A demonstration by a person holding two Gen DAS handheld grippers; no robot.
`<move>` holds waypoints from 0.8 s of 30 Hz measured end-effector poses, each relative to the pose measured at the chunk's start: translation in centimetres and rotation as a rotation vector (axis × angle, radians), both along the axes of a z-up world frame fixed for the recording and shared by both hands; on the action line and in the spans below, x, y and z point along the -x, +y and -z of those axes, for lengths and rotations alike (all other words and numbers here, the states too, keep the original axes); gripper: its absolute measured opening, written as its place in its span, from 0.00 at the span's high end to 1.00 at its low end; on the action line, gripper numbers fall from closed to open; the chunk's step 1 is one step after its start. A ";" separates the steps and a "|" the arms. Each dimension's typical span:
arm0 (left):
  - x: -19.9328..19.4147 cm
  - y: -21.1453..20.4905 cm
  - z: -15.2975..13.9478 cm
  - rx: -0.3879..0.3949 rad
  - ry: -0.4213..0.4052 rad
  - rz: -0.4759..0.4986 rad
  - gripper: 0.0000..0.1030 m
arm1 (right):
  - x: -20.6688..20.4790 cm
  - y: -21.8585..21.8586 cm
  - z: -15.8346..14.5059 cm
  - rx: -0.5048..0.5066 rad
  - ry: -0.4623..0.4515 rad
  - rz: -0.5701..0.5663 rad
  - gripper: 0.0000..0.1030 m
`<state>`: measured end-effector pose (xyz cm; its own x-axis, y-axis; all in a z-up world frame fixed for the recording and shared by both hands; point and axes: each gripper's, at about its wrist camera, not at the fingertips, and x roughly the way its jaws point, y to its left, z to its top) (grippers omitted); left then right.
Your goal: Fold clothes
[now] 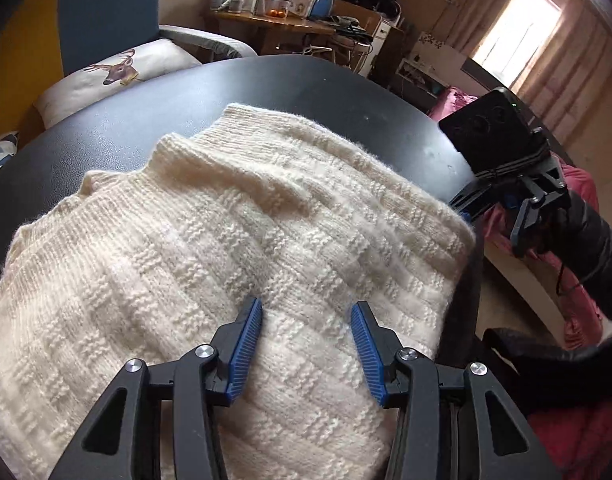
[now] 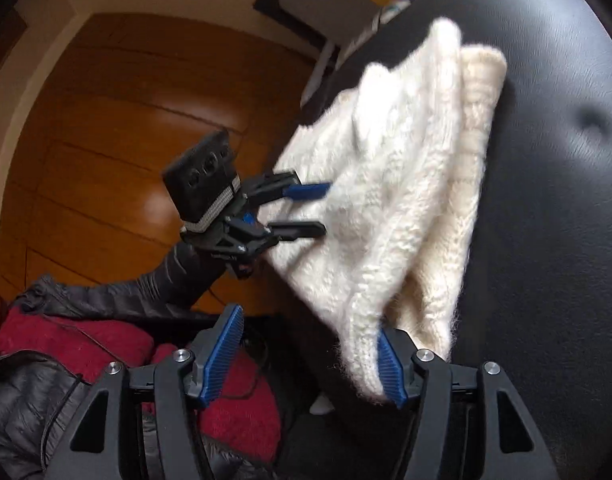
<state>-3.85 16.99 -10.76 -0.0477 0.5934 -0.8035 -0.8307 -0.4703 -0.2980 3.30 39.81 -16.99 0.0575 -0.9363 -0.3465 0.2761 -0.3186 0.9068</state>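
Directly beneath hand-held gripper (image 1: 306, 312): sweater (image 1: 226, 216).

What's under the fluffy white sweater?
The cream knitted sweater lies on a round black padded table. Its own folded layers cover whatever else might sit beneath.

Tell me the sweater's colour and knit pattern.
Cream-white sweater, knitted in a textured basket-weave block pattern; clearest in the left wrist view.

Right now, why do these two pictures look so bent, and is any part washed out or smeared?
Left wrist view: the fisheye lens curves the black table into an arc, and the window is blown out white. Right wrist view: the same bending at the edges, the cream sweater is smeared by motion, and glare shines on the wooden floor.
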 end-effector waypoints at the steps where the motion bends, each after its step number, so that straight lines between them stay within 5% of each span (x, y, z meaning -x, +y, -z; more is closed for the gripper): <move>1: 0.0 -0.4 0.1 0.000 -0.006 0.006 0.54 | 0.0 -1.0 0.7 -0.022 -0.034 -0.071 0.44; 4: -0.1 -1.3 0.1 0.009 -0.024 0.008 0.58 | -0.7 -2.7 0.1 -0.142 -0.033 -0.201 0.46; 8: -0.1 -1.1 -0.8 -0.041 -0.058 -0.031 0.61 | -1.2 -2.4 0.1 -0.193 -0.047 -0.183 0.46; 12: 0.0 -0.3 -1.8 -0.124 -0.062 -0.043 0.61 | -1.5 -1.3 -2.0 -0.292 0.024 -0.033 0.44; 20: 1.9 -1.7 -2.0 -0.193 -0.069 -0.209 0.59 | 2.9 -1.1 -8.7 -0.745 0.304 0.415 0.40; 24: 2.8 -3.0 -2.1 -0.193 -0.050 -0.265 0.57 | 6.5 -3.8 -7.2 -0.858 0.327 0.400 0.40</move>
<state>-6.70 13.97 -8.68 -0.1842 0.7074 -0.6824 -0.6689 -0.5989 -0.4404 -3.22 36.01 -9.76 -0.4258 -0.2919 -0.8565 0.2006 -0.9534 0.2252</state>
